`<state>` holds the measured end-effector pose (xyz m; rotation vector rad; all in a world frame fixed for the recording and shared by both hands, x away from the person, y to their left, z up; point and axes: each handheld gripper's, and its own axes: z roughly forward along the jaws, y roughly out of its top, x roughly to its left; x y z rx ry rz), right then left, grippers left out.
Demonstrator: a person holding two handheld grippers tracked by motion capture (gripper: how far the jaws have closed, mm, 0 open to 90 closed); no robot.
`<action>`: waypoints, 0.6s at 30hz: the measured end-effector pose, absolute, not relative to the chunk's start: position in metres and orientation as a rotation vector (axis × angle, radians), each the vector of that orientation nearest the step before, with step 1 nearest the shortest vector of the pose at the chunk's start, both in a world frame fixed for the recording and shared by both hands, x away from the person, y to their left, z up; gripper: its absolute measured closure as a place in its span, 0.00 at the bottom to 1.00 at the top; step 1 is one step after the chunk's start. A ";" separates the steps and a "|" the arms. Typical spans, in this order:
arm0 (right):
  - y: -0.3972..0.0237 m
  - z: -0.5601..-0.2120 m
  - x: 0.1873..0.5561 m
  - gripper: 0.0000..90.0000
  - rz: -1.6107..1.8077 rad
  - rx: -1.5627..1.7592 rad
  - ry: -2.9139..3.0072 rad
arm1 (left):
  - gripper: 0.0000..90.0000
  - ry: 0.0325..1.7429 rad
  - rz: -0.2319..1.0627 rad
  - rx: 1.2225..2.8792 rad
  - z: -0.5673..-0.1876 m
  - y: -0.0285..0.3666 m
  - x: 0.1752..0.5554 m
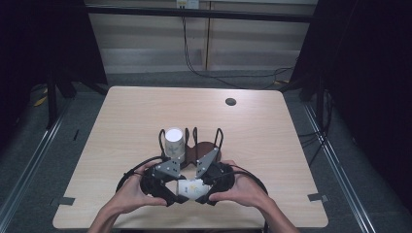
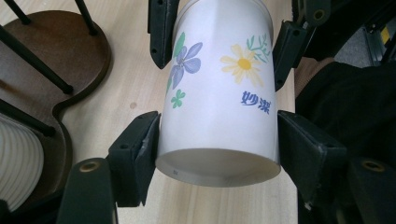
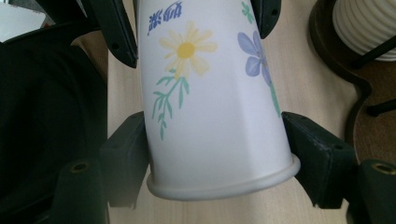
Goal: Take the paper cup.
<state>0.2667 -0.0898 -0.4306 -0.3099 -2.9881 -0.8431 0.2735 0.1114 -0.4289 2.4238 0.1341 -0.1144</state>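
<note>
The flowered paper cup (image 1: 192,188) lies sideways between both — left hand-held gripper (image 2: 217,149) clamps its base, right hand-held gripper (image 3: 219,149) its rim end.

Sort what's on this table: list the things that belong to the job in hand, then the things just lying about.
In the job:
- flowered paper cup, lying on its side between both grippers
- left gripper, jaws at the cup's base end
- right gripper, jaws at its rim end
- dark wooden cup rack with black pegs
- white ribbed cup on the rack

Lying about:
- round dark grommet in the table
- cables on the floor beyond
</note>
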 end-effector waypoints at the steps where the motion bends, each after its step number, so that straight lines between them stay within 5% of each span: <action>1: -0.090 -0.431 0.267 0.30 -0.844 -0.308 -2.985 | 0.36 0.134 -0.118 2.431 -0.429 0.111 0.273; 18: -0.093 -0.430 0.267 0.26 -0.948 -0.330 -2.961 | 0.41 0.142 -0.112 2.383 -0.429 0.114 0.273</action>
